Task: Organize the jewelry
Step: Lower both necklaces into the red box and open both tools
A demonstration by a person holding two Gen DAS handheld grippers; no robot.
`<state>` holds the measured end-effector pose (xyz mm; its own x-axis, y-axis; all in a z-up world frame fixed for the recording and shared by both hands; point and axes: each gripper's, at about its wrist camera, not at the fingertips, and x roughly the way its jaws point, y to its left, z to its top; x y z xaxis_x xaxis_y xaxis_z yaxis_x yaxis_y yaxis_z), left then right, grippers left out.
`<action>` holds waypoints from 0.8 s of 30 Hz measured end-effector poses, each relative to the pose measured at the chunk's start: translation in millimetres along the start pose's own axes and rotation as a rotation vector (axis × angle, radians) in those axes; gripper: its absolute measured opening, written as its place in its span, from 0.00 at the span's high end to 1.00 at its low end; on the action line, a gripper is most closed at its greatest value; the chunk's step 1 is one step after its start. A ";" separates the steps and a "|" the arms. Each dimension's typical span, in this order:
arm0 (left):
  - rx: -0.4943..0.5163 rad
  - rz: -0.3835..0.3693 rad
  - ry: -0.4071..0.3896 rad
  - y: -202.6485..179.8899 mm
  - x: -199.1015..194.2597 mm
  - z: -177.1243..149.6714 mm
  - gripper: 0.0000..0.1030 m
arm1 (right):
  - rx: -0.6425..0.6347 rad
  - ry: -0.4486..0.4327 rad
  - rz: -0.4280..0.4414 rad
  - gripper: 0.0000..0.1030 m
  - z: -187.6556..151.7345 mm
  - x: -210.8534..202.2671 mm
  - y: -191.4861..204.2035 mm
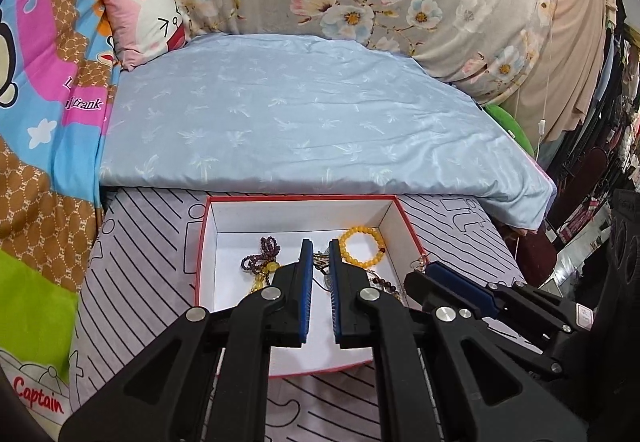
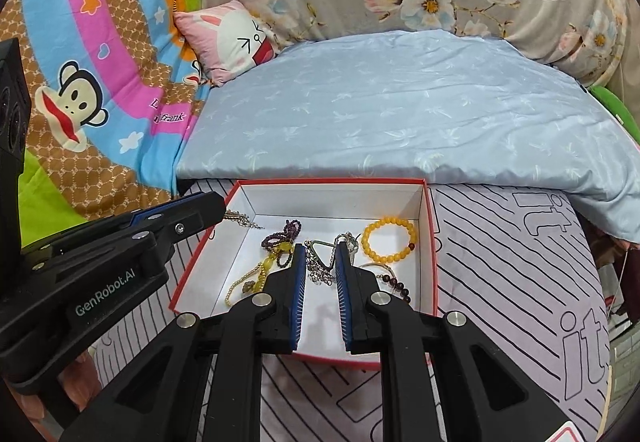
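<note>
A red box [image 2: 430,238] with white insides sits on a pale purple sheet with black stripes [image 2: 520,282], at the foot of a folded light blue blanket [image 2: 400,114]. The jewelry is in the box. A yellow bead bracelet [image 2: 387,240] lies near the far right corner. A dark purple bead string [image 2: 282,236] lies more to the left, touching a string of yellow beads [image 2: 264,270]. A silvery chain tangle [image 2: 320,262] lies in the middle, and some dark red beads [image 2: 394,282] lie by the right wall. The left gripper [image 1: 321,242] hangs over the box with its blue pads close together and nothing between them (only a thin gap shows). The right gripper [image 2: 320,248] hangs over the box too, with its pads a little way apart, and it holds nothing; the chain tangle shows through the gap, lying on the box floor below. A pink bunny pillow [image 2: 236,38] leans at the far end of the blanket.
</note>
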<state>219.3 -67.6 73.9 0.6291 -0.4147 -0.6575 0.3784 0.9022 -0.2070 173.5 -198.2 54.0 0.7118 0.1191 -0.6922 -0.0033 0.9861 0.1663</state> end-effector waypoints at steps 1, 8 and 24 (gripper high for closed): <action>0.002 0.002 0.005 0.5 4.0 0.0 0.93 | 0.001 0.004 -0.002 0.87 0.1 3.9 -0.2; -0.002 0.017 0.051 6.7 35.7 0.1 0.93 | 0.009 0.033 -0.009 0.87 2.9 32.0 -6.4; -0.014 0.037 0.117 18.3 83.7 -7.2 0.93 | 0.009 0.098 -0.014 0.87 -2.6 79.4 -7.8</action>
<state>274.0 -84.9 9.9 0.5584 -0.3650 -0.7450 0.3463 0.9186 -0.1905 228.2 -196.1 -4.1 0.6398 0.1169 -0.7596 0.0124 0.9867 0.1623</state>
